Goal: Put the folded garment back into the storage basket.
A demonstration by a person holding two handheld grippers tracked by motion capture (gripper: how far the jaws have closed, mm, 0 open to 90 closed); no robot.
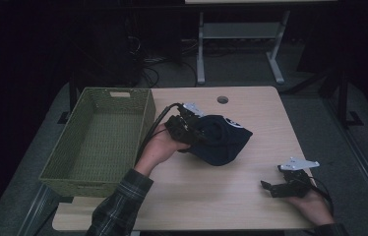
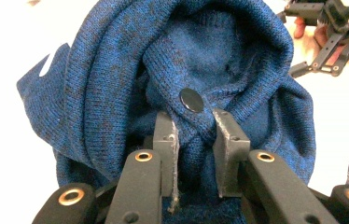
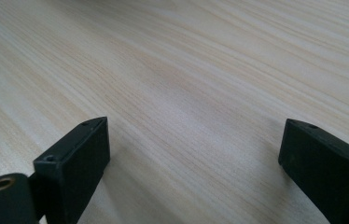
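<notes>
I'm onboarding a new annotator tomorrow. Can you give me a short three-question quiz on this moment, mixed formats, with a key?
1. True or false: the left tool is shut on a fold of the blue knit hat.
2. Multiple choice: where does the green woven basket stand? A) at the table's left side, B) at its right side, C) on the floor.
3. Fill the gap: the right tool is ____, with nothing but bare table between its jaws.

Key: 1 true; 2 A; 3 open.
</notes>
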